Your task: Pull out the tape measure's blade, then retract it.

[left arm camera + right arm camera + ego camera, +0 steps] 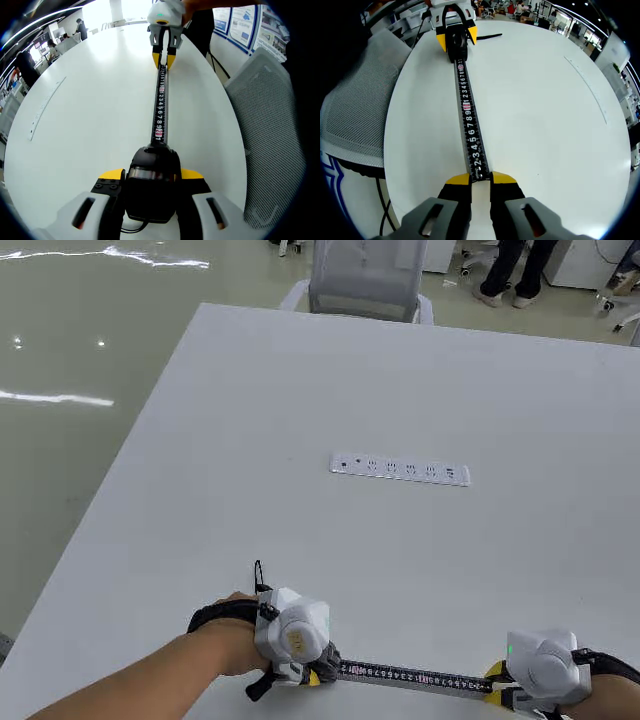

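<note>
**Blade drawn out between the two grippers: guide it back slowly**

The tape measure's case (150, 192) sits near the front edge of the white desk (350, 390). The left gripper (152, 176) has its fingers (113, 175) clenched on both sides of the case. The blade (469, 120) runs out from the case in a straight line, low over the desk, to the right gripper (481, 179). There the yellow fingers (457, 180) are pinched on the blade's tip. The printed numbers go past the red 20 mark, so I judge that the pull is nearly or fully done and the return is the part left.

To do this well, the left gripper should hold the case firm and level, so that it does not turn or slide. The right gripper should stay in line with the mouth of the case, because a sideways angle may twist or fold the blade. For the return, it is better to carry the tip toward the case at a steady pace than to let go at once, since a free blade can whip back. The power strip (400, 469) lies well apart from the work, farther up the desk, and is no obstacle.
</note>
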